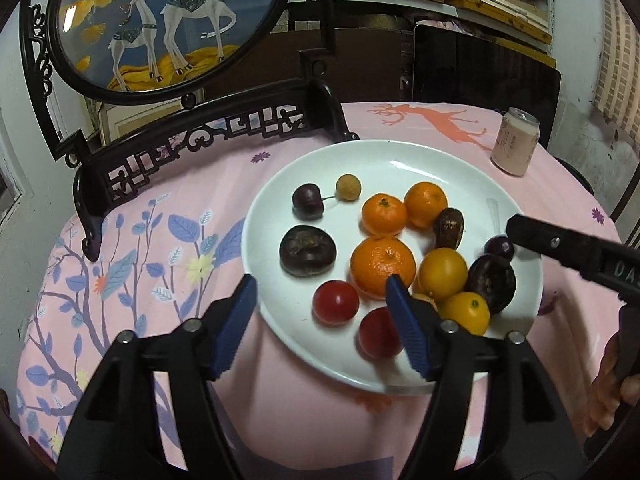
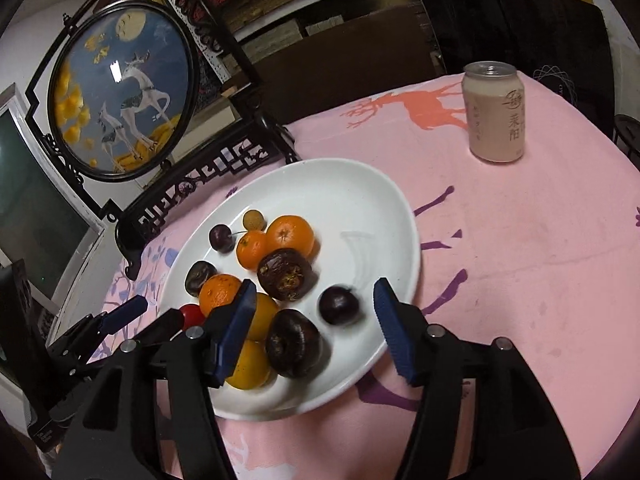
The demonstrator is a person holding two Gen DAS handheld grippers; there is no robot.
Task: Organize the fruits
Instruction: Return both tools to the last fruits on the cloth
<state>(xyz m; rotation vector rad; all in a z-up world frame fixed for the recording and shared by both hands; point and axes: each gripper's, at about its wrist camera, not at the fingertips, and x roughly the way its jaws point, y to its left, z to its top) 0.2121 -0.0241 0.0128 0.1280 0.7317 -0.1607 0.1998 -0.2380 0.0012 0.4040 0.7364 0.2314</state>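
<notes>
Tablecloth (image 1: 168, 216), pink with blue leaf and deer prints, covers the table. We list items from left to right.

1. Carved black stand (image 1: 208, 136) at far left, carrying a round deer screen (image 1: 160, 20).
2. Left gripper (image 1: 320, 320), blue pads spread, nothing between them; it hangs over the near rim of the plate, with one finger over the cloth and the other over the fruit.
3. White plate (image 1: 360, 160), centre of the table, holding all the fruit we can see.
4. On the plate's left part: a dark cherry (image 1: 307, 201) with a stem, a tan longan (image 1: 348, 187) just beside it, a dark brown round fruit (image 1: 307, 256) and two red tomatoes (image 1: 335, 302) near the front rim.
5. Middle: three tangerines (image 1: 383, 266), clustered and touching.
6. Right part: two yellow fruits (image 1: 442, 274), two more dark brown fruits (image 1: 491, 278) and a second cherry (image 2: 339, 305), blurred in the right wrist view.
7. Right gripper (image 2: 316, 328), pads spread; the second cherry lies on the plate between them, and we see no pad touching it.
8. Pale pink can (image 2: 495, 112), upright at far right, well apart from the plate.
</notes>
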